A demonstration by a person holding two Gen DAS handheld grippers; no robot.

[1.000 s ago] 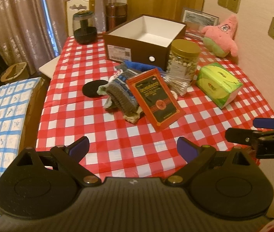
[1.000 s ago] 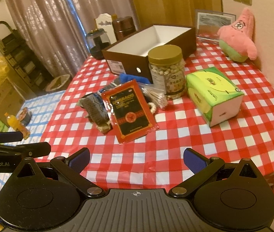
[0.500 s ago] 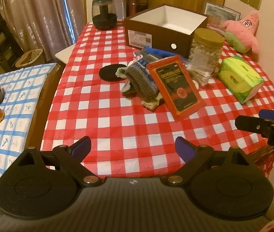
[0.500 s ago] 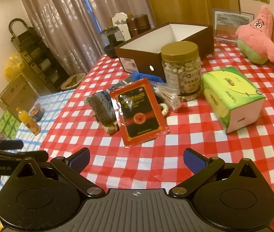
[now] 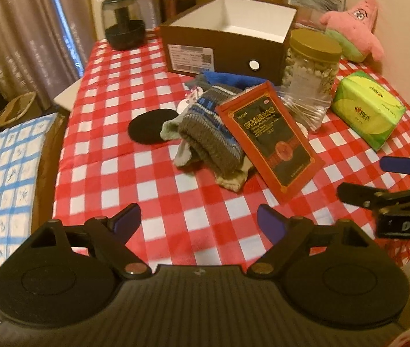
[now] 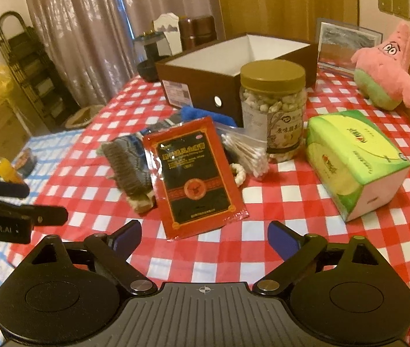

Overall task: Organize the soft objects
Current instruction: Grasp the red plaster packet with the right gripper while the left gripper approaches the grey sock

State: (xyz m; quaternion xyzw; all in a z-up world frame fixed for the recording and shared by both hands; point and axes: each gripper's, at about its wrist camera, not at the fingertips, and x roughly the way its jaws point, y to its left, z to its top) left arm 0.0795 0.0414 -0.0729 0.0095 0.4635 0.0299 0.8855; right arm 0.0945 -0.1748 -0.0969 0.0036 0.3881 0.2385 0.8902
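Hovering over the near edge of the desk (image 5: 158, 190), the left tongs (image 5: 199, 221) are spread wide and hold nothing. The right tongs (image 6: 204, 234) are likewise spread and empty, just beside them. Ahead of both, well apart from the fingertips, lies a heap of knitted socks (image 5: 210, 133) in the middle of the checked cloth, partly under a red packet (image 6: 195, 177) that leans across it. A blue cloth (image 5: 231, 79) touches the heap's far side, by the open brown box (image 5: 228, 46). The pink plush star (image 6: 384, 69) sits at the far right, against the wall.
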